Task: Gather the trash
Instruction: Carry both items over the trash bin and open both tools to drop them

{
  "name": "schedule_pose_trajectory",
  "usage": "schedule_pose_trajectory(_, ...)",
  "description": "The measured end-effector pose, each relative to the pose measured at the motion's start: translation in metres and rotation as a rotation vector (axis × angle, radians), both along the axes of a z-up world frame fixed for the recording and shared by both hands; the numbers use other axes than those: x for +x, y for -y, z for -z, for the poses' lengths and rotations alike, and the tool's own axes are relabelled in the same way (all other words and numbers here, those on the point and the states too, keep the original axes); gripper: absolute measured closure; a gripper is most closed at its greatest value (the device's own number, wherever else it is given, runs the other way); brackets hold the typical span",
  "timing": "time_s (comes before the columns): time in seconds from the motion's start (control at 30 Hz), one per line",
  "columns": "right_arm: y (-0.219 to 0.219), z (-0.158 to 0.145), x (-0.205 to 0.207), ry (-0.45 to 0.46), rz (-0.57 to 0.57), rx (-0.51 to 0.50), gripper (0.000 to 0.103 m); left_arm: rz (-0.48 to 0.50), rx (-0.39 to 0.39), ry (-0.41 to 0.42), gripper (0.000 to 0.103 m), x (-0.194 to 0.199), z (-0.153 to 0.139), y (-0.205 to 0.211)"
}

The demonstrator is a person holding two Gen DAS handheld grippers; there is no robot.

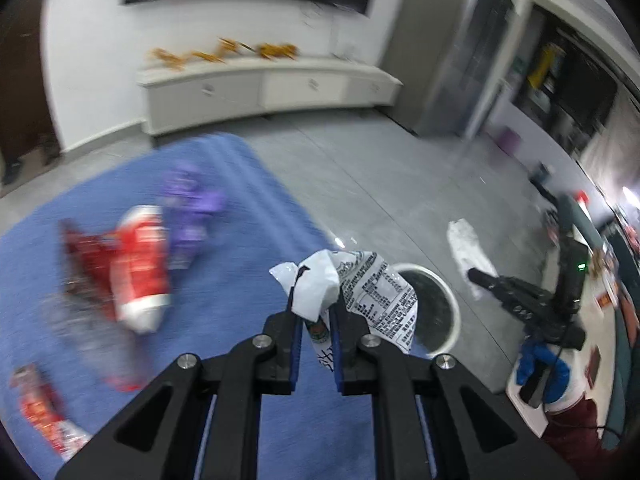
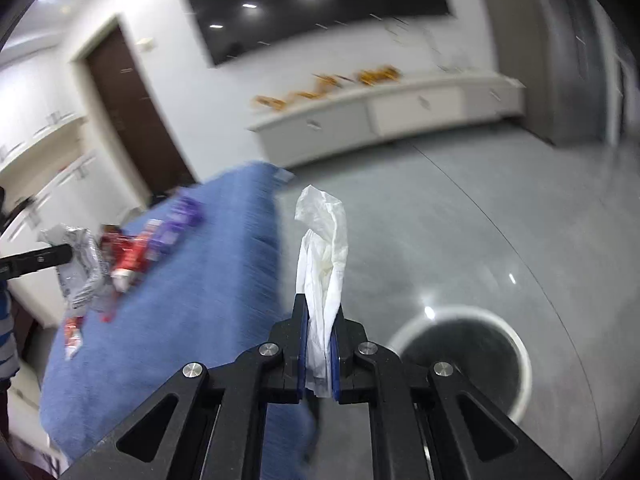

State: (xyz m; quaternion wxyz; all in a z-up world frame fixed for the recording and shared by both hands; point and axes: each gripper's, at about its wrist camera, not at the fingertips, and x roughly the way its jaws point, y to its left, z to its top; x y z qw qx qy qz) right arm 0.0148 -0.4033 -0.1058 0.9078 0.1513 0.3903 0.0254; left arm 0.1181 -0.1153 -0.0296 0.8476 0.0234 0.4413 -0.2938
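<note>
My left tool [image 1: 316, 312] is clamped on a crumpled white wrapper [image 1: 360, 292] printed with black text, which sticks up from between the blue pads. It hangs over the edge of the blue tabletop [image 1: 240, 208], with the round white-rimmed bin [image 1: 440, 308] on the grey floor just behind it. My right tool [image 2: 320, 344] is closed on a white tissue [image 2: 324, 248] that stands upright from the pads, above the floor beside the tabletop's edge; the same bin [image 2: 520, 364] sits lower right of it in the right wrist view. More trash lies on the blue tabletop: a red and white packet [image 1: 140, 264], a purple wrapper [image 1: 192, 200] beside it, and a small red packet [image 1: 44, 412] near the left edge. All three are blurred.
</note>
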Motion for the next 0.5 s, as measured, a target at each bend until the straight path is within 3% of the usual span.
schedule_pose_trajectory(0.23, 0.060, 0.060, -0.014, -0.131, 0.142, 0.028, 0.094, 0.153, 0.095, -0.043, 0.091, 0.006, 0.042, 0.136)
schedule_pose_trajectory(0.5, 0.102, 0.111, -0.019, -0.225, 0.262, 0.092, 0.094, 0.214, 0.198, -0.055, 0.088, 0.009, 0.089, 0.244)
